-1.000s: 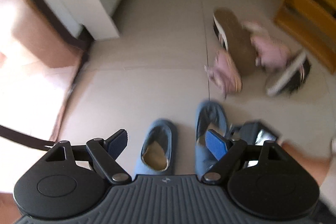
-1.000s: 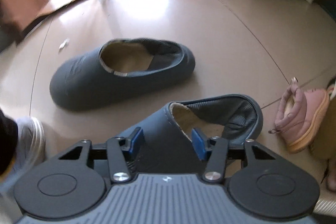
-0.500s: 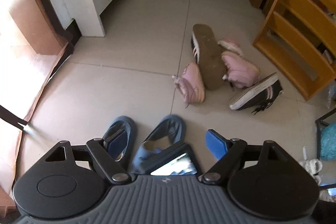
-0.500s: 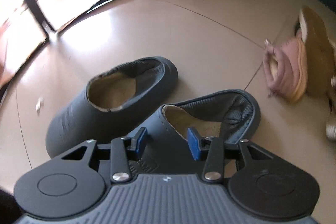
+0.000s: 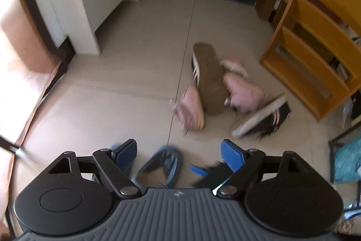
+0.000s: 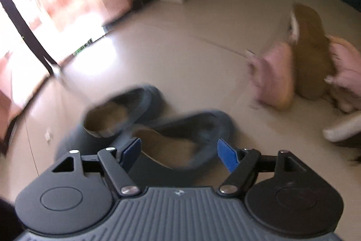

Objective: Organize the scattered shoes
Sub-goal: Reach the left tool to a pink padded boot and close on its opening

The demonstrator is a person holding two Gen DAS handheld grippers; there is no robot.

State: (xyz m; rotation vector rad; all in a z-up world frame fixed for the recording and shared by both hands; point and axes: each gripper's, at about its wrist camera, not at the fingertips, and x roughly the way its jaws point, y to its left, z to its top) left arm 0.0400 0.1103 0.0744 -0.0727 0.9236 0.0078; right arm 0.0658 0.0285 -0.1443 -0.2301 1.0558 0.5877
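Blue-grey slippers sit side by side on the tiled floor [image 6: 185, 53] just ahead of my right gripper [image 6: 179, 151] — the near slipper [image 6: 191, 139] lies under the gap between the blue pads, the far slipper [image 6: 126, 114] touching it on the left. Those jaws have just been opening and now stand spread; neither pad presses on the near slipper. My left gripper [image 5: 179, 151] is spread too, holding nothing, with one blurred slipper [image 5: 161, 165] on the floor below its gap. Farther off lies the scattered heap — two pink boots [image 5: 191, 107], a sneaker flipped sole-up [image 5: 209, 78] and another sneaker on its side [image 5: 261, 119], near a wooden shoe rack [image 5: 315, 37] at right.
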